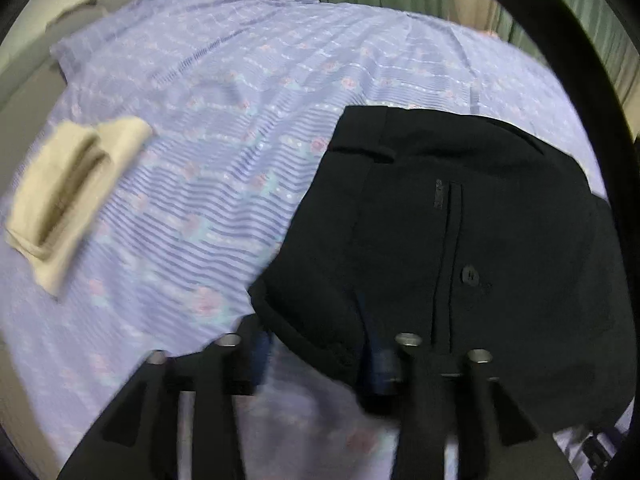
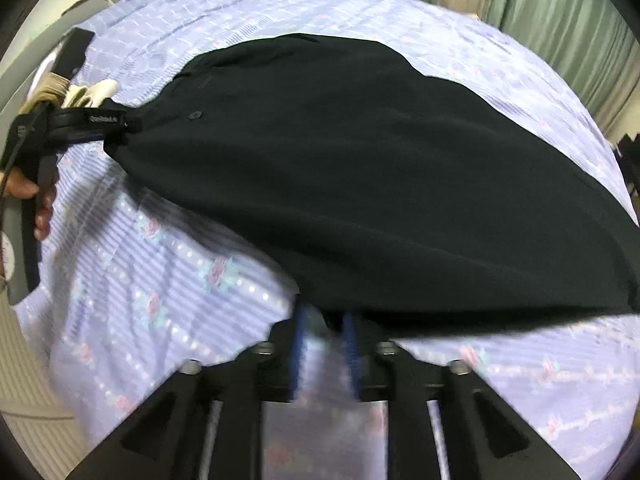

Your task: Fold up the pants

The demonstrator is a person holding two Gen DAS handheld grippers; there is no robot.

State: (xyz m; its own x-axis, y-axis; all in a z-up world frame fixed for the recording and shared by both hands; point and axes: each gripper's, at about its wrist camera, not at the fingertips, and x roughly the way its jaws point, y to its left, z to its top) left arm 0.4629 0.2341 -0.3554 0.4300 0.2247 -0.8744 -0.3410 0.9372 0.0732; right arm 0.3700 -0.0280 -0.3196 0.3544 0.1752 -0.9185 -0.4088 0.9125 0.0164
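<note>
Both grippers at the near edge of the black pants (image 2: 360, 168), spread flat on the floral bedsheet (image 1: 192, 128). Left gripper (image 1: 320, 364) jaws released beside a corner; right gripper (image 2: 325, 344) jaws parted, cloth edge between, grip unclear.

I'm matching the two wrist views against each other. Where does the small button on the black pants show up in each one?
Left wrist: button right of centre, low on the black pants, beside the pocket slit.
Right wrist: button upper left, near the left gripper.
Shared landmark: the floral bedsheet.
</note>
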